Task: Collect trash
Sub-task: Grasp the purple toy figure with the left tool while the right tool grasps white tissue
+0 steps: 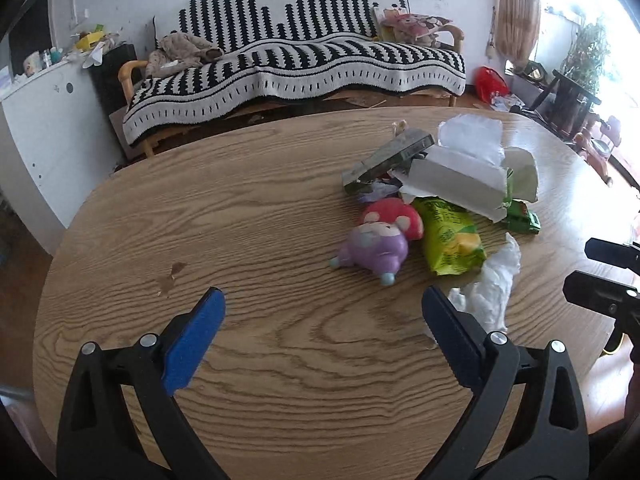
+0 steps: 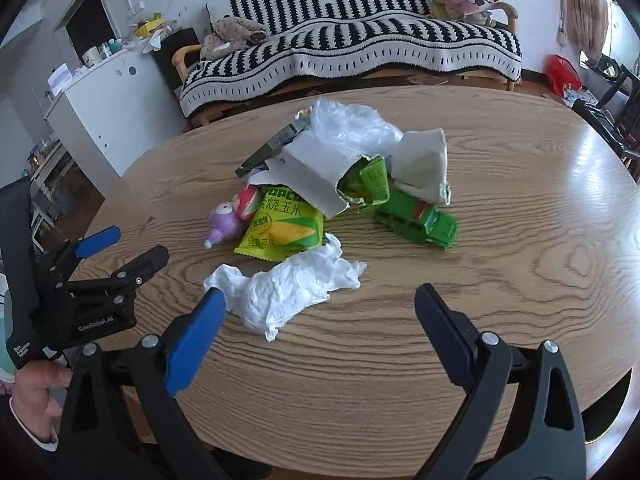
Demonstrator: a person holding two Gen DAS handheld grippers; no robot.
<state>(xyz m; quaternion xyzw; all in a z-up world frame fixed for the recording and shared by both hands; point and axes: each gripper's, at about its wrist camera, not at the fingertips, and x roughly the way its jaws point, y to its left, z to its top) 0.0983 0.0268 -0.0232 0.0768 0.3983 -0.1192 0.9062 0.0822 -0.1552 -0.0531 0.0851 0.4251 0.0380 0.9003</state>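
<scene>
Both the left gripper [image 1: 323, 312] and the right gripper [image 2: 320, 312] hover wide and empty over the oval wood-grain table [image 2: 520, 208], seemingly readied for the crumpled white tissue [image 2: 286, 286] lying nearest its near edge, before the mid-table litter heap.

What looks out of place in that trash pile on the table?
Two toys lie among the trash: a purple-and-red figure on its side against the yellow-green snack bag, and a green toy truck beside the torn carton.

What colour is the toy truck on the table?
Green, with a small red patch on its side; the toy truck shows best in the right wrist view.
</scene>
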